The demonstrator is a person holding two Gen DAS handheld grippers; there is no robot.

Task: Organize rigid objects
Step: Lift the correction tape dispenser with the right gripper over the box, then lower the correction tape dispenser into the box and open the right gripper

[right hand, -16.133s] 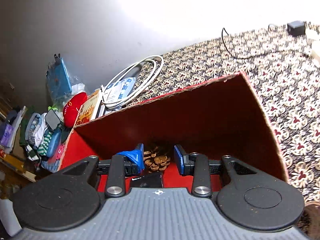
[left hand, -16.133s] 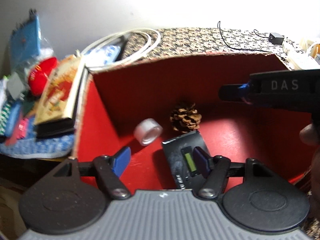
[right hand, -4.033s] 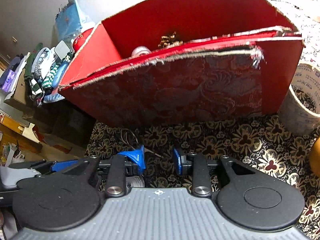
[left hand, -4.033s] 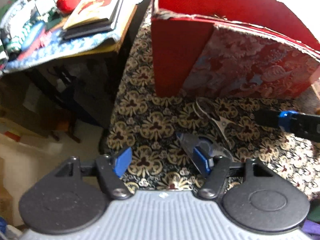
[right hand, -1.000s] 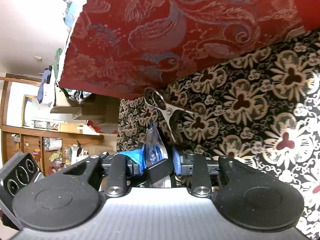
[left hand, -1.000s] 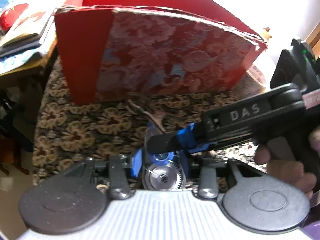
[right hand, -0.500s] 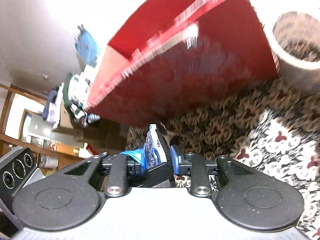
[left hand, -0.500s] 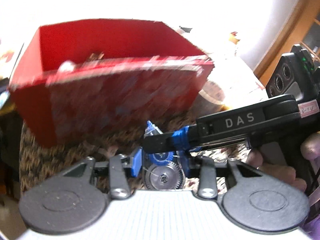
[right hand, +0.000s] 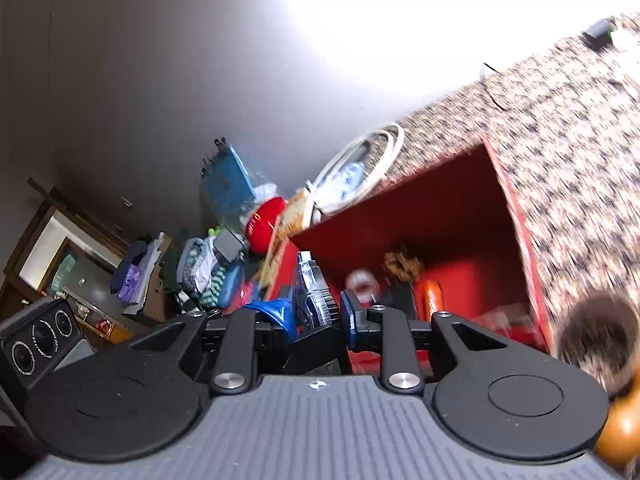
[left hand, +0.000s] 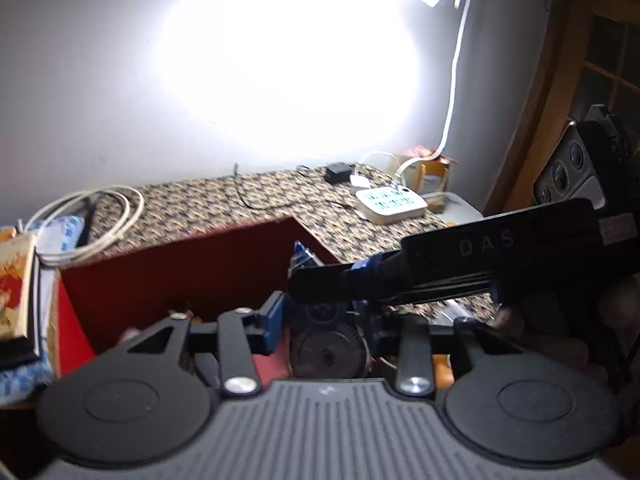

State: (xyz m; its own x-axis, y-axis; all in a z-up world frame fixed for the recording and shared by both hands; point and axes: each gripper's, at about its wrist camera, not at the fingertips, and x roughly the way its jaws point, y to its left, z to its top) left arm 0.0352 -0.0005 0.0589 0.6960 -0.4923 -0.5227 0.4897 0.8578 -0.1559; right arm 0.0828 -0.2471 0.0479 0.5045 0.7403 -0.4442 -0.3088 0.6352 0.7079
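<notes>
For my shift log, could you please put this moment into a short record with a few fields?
held item: black toothed gear wheel in clear plastic packaging
left gripper: shut on the gear
right gripper: shut on the same package, from its side
target: open red cardboard box, below and ahead of both
box contents: brown pine cone, white tape roll, orange object
surface: floral patterned tablecloth

open-topped red box (right hand: 460, 216) ahead, reachable from above; pine cone (right hand: 402, 266), tape roll (right hand: 360, 282), perhaps an orange item (right hand: 430, 300) crowding its floor; cable coil (left hand: 92, 220) behind.
</notes>
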